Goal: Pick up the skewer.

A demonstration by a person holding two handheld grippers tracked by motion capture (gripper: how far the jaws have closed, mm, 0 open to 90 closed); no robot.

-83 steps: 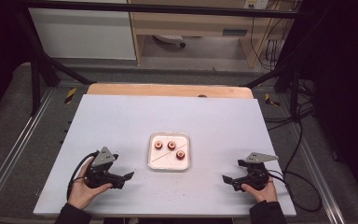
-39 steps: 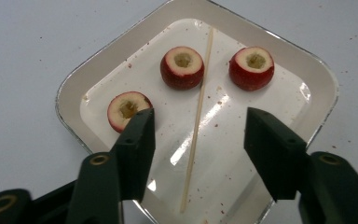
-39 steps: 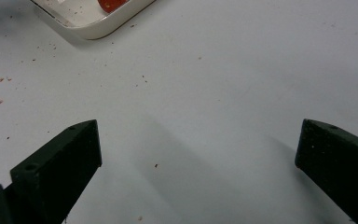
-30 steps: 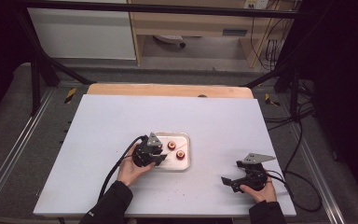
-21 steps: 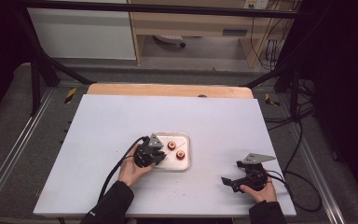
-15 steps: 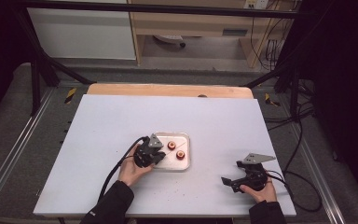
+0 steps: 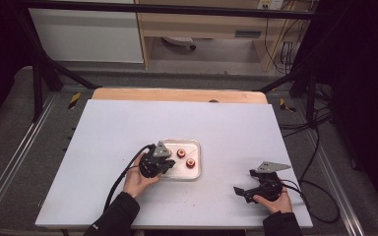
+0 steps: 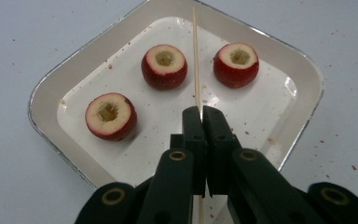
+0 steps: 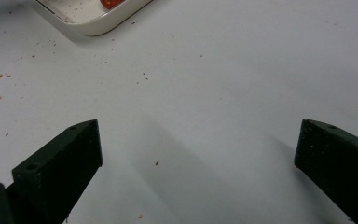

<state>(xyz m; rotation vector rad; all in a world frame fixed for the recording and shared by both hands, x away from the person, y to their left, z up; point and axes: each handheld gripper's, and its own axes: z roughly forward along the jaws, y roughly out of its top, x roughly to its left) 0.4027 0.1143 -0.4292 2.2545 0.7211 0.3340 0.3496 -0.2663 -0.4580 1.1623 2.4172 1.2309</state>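
Table (image 7: 128,128): a white top is seen in the high view, flecked with small red crumbs near the tray.
Tray (image 8: 56,88): a white, rounded-square tray is placed near the table's middle; three fruits and a skewer are held in it.
Right gripper (image 9: 198,149): it is held low over bare table at the right, well apart from the tray, with its jaws spread wide and nothing between them.
Left gripper (image 8: 202,111): it is held over the tray's near left edge, its jaws pressed together on the skewer.
Cored red fruits (image 8: 164,66): three are set upright in the tray, cut tops up, two left of the skewer and one right.
Skewer (image 8: 196,56): a thin wooden stick is pinched at its near part and runs away between the fruits toward the far rim.
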